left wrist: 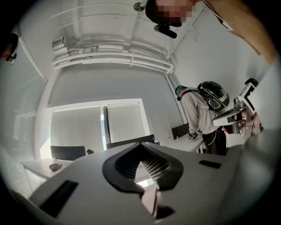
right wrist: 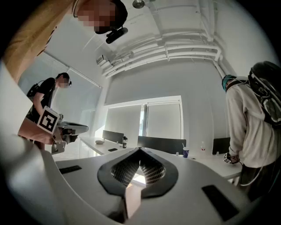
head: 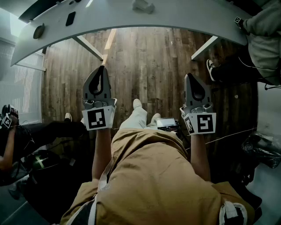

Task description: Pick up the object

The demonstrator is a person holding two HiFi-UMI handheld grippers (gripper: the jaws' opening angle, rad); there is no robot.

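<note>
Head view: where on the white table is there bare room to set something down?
Bare tabletop runs from the dark slab to the pale object, and from there to the person's sleeve. The left end is crowded: slab and round dark item. The wood floor between the table legs is bare too.

Floor [head: 145,66] open ahead of left tool [head: 103,67] and right tool [head: 188,75] up to bench [head: 131,17] near edge; bench legs [head: 90,47] flank it. Person [head: 263,48] crowds bench right end; second person [head: 48,131], seemingly seated, left side.
</note>
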